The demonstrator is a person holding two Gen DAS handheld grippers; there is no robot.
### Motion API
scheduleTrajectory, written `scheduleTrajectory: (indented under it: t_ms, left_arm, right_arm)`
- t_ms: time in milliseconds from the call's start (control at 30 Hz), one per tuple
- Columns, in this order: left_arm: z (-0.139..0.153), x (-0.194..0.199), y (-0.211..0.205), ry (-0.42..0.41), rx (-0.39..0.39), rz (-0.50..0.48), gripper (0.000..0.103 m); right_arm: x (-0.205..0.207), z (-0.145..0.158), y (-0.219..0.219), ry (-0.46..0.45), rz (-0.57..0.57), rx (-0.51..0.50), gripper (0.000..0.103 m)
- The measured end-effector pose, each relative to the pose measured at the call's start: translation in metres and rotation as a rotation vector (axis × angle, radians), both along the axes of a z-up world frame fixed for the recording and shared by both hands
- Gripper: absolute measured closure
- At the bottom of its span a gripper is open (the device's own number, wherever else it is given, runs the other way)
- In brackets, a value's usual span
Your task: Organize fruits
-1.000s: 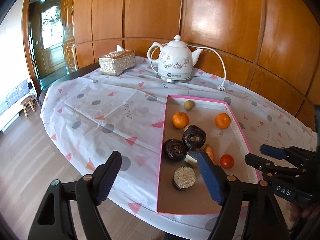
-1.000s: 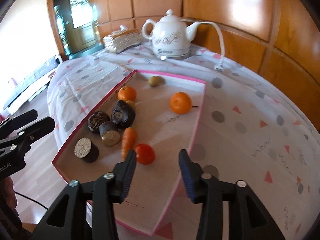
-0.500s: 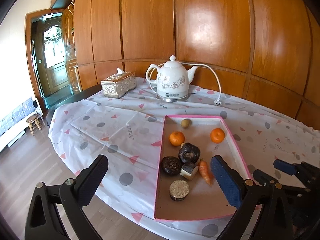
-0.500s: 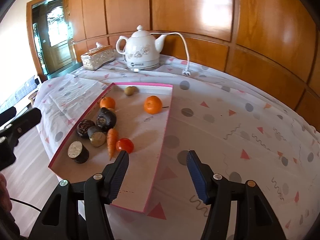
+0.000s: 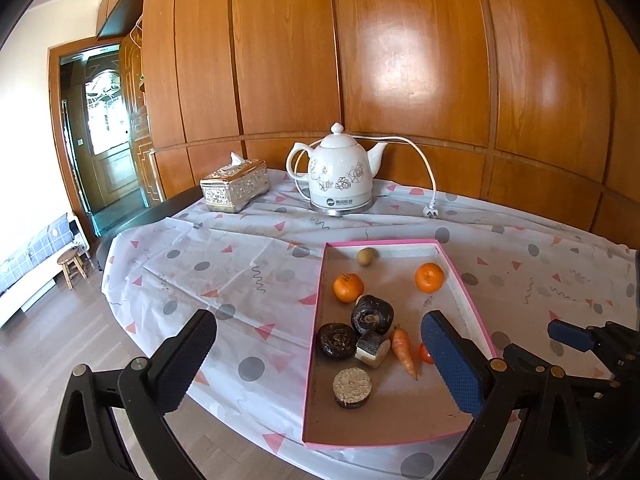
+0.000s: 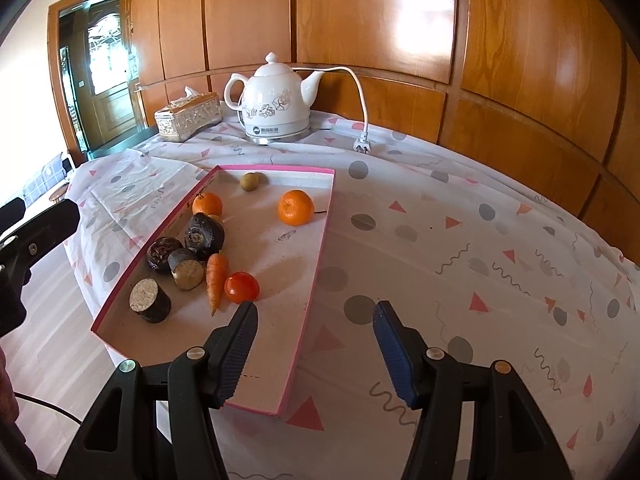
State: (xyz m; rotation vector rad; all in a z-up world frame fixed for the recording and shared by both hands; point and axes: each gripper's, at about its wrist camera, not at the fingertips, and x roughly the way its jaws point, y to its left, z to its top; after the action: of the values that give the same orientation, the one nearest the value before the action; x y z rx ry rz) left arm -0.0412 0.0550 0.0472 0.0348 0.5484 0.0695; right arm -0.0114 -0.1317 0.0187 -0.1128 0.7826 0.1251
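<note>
A pink-rimmed tray (image 5: 384, 242) lies on the table. It holds two oranges (image 5: 348, 288) (image 5: 429, 277), a small brown fruit (image 5: 367, 257), a carrot (image 5: 403, 350), a red tomato (image 5: 425, 354) and several dark cut pieces (image 5: 372, 316). My left gripper (image 5: 317, 320) hovers over the tray's near left side, jaws wide open, nothing between them. In the right wrist view the tomato (image 6: 241, 287) and carrot (image 6: 216, 276) lie just beyond my right gripper (image 6: 315, 308). That gripper is open and empty above the tray's right rim (image 6: 319, 248).
A white kettle (image 5: 338, 178) stands at the back, with its cord and plug (image 5: 431, 211) on the patterned cloth. Left of it is a silver tissue box (image 5: 234, 190). A wood-panel wall runs behind the table. The table's near edge drops to the floor. Bare cloth (image 6: 460, 240) lies right of the tray.
Both grippers drew back and up from the tray, so more wall shows. The left jaws spread much wider. The right jaws widened somewhat.
</note>
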Motion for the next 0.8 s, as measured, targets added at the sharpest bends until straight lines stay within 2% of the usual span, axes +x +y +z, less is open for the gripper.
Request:
scheduleTrajectory:
  t_ms: [800]
  left_arm:
    - [-0.004, 0.0009, 0.0019, 0.01, -0.001, 0.008, 0.0]
  right_arm:
    - [0.0013, 0.0007, 0.0037, -0.006, 0.011, -0.012, 0.042]
